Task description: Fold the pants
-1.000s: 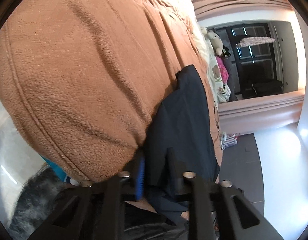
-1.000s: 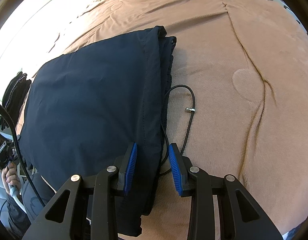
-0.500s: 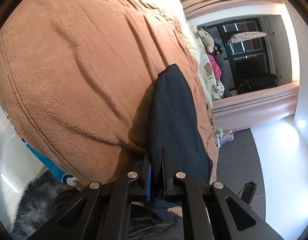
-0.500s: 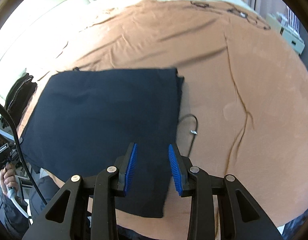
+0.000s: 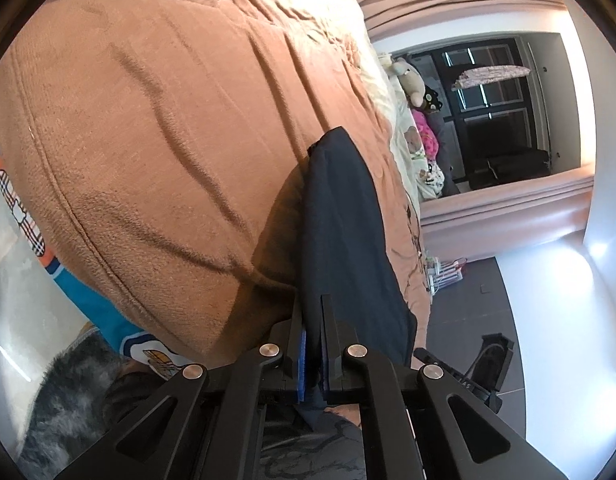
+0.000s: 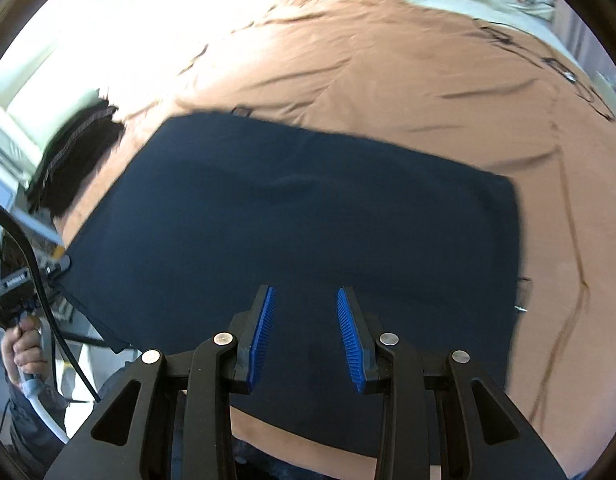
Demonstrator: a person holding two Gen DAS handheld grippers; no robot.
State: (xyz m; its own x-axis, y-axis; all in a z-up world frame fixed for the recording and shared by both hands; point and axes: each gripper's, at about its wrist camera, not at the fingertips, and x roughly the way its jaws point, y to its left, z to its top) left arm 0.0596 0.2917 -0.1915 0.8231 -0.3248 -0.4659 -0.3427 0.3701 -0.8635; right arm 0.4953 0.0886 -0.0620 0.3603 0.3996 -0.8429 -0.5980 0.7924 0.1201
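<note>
1. The folded dark navy pants lie flat on the fuzzy orange-brown blanket, filling the middle of the right wrist view; a second ago they sat to the left of the frame, with a black drawstring cord exposed beside them.
2. The right gripper hangs over the pants' near edge with its blue ribbed pads well apart and nothing between them, spread as wide as a second ago.
3. The left gripper, at the bottom centre of its view, has its pads pressed together on the edge of the pants; a second ago they stood apart around the cloth.
4. In the left wrist view the pants run up the centre as a narrow strip, against the blanket.
5. A plush toy sits in the upper right.
</note>
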